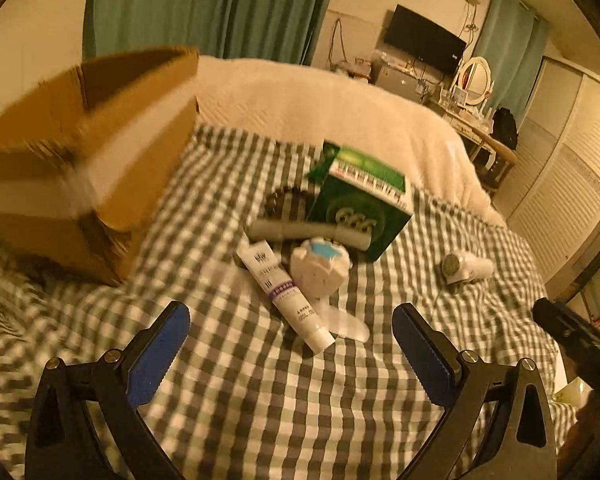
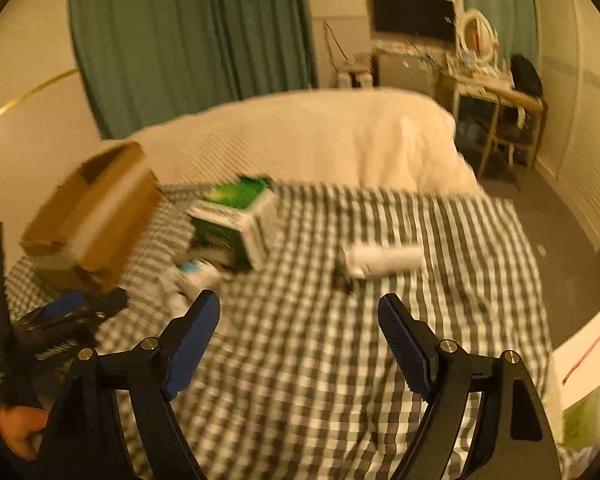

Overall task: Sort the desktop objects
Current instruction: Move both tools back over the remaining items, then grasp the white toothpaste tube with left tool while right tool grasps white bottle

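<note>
**Both grippers spread wide above the checked bed, nothing held**

Starting at your far left, the open cardboard box (image 1: 88, 152) sits on the gingham sheet (image 1: 260, 400), its flaps up and blurred. Your left gripper (image 1: 291, 328) hovers with its blue-padded jaws wide apart and nothing between them. Just ahead of it lies the white tube (image 1: 286, 292) with a purple band; there is print on it, but it is too small to read. Touching its right side is a white flower-shaped object (image 1: 320, 270) with a blue centre. Behind them a pale roll (image 1: 308, 232) rests against the green carton (image 1: 360, 200), which stands tilted and bears three large rounded characters, possibly "666", under a blurred line of text. A dark beaded bracelet (image 1: 284, 200) lies beside the carton. Well apart to the right lies a white handheld device (image 1: 466, 268).

Your right gripper (image 2: 299, 312) is likewise released, jaws spread over bare checked cloth, with that white device (image 2: 380, 260) ahead of it.

Beyond the sheet a cream blanket (image 1: 320, 108) covers the bed. Green curtains (image 1: 204, 4), a wall television (image 1: 424, 40), a cluttered dressing table with an oval mirror (image 1: 476, 80) and louvred wardrobe doors (image 1: 560, 176) line the room.
</note>
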Action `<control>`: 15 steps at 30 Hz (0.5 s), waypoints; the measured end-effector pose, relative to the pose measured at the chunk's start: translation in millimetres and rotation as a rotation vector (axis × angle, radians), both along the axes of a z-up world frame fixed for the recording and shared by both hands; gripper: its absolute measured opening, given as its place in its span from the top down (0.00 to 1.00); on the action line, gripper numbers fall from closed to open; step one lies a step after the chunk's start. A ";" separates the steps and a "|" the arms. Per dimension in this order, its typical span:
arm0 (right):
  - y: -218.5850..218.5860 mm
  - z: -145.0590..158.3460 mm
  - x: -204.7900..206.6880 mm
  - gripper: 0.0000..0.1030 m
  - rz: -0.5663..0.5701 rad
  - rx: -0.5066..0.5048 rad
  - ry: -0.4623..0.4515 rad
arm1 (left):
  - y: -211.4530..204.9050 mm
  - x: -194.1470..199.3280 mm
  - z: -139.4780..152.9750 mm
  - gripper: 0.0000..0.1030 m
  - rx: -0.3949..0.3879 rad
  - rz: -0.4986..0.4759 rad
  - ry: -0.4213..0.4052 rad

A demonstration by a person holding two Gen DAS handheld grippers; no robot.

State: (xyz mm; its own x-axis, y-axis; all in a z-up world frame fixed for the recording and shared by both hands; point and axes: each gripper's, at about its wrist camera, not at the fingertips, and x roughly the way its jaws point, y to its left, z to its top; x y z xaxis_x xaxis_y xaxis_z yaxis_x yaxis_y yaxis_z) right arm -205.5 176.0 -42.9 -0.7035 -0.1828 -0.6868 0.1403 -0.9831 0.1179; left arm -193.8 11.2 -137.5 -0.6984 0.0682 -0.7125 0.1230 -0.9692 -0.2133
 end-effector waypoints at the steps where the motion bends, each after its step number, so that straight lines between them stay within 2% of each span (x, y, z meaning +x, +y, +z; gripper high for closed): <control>1: 4.0 -10.9 -6.7 0.21 -0.013 0.003 -0.014 | 1.1 -3.8 -6.5 0.00 -0.003 0.002 -0.004; 4: 23.4 -37.1 -31.0 0.21 -0.049 0.000 -0.024 | 3.6 -17.6 -23.2 0.00 0.000 0.010 -0.014; 6: 32.5 -44.8 -48.4 0.20 -0.071 0.013 -0.020 | 2.8 -25.4 -32.0 0.01 0.014 0.027 -0.012; 8: 40.4 -52.1 -70.8 0.14 -0.073 0.032 -0.010 | 1.3 -32.5 -38.9 0.01 0.032 0.056 -0.017; 11: 43.7 -56.2 -104.1 0.13 -0.042 0.082 0.010 | -0.1 -41.5 -44.8 0.01 0.062 0.072 -0.029; 13: 42.1 -59.4 -118.5 0.12 -0.044 0.140 0.031 | 1.9 -46.0 -50.3 0.01 0.037 0.080 -0.037; 15: 42.0 -68.3 -124.8 0.09 -0.038 0.150 0.045 | 3.4 -50.4 -55.1 0.01 0.018 0.080 -0.047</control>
State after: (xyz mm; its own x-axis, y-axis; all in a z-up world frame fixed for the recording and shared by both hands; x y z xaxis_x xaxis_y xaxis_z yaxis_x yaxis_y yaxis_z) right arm -330.3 218.0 -111.2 -0.7386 -0.0531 -0.6720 0.1041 -0.9939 -0.0359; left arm -244.2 14.6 -192.6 -0.6682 0.0270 -0.7435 0.2099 -0.9519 -0.2232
